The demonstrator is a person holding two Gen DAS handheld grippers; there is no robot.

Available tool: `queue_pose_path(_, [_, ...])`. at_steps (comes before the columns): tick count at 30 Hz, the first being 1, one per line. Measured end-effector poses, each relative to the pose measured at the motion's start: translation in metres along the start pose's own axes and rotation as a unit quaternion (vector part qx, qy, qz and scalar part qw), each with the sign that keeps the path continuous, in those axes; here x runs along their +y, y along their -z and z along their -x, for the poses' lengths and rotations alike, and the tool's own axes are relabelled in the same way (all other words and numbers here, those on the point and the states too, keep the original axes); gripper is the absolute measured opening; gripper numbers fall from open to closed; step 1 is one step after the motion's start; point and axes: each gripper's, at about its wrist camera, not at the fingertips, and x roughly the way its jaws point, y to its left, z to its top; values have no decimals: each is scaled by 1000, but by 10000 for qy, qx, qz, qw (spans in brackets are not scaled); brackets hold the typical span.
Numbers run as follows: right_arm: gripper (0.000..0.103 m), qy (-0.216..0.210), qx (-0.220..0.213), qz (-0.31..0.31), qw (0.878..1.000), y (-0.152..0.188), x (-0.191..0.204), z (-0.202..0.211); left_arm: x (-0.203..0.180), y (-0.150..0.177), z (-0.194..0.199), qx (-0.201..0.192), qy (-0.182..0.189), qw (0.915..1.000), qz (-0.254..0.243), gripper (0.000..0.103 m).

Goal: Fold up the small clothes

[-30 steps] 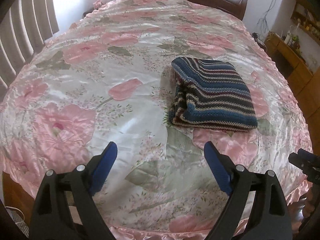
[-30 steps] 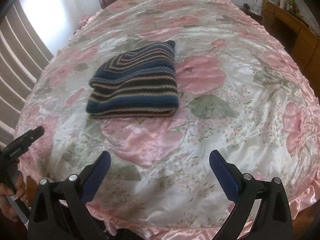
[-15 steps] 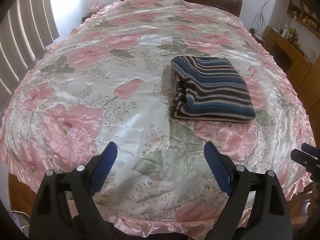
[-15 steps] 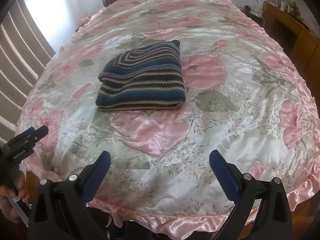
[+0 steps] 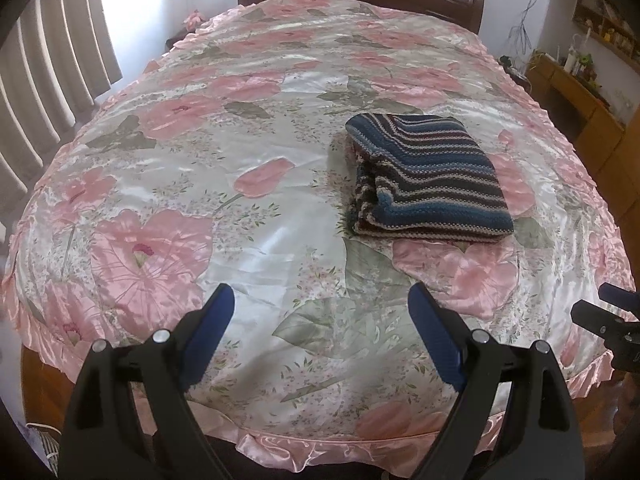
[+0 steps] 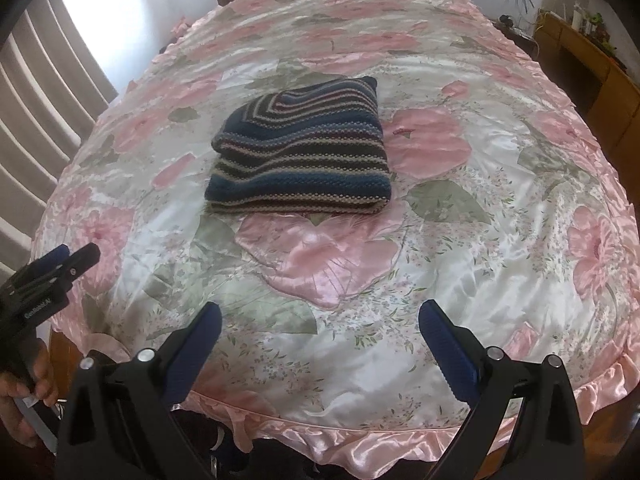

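Left gripper (image 5: 318, 312) and right gripper (image 6: 320, 328), jaws spread wide and empty, poised over the near edge of the bed (image 6: 500, 264). Further in, well apart from both, striped sweater (image 6: 300, 160) in a neat folded block. Folding apparently done; next, likely only a tidy or a fresh garment.

Blue, black and cream striped knit (image 5: 432, 184) on shiny pink-flowered white bedspread (image 5: 256, 240) with green leaves

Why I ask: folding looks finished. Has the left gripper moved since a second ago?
Yes. The left gripper has drawn back from the bed: more of the bedspread frill now shows, and the folded sweater looks farther away.
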Motion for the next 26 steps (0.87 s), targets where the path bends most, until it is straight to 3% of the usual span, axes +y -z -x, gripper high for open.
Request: queue_pose_path(26, [99, 132, 2, 62, 9999, -3, 2, -6, -5, 4, -9, 73, -154, 9998, -101, 88])
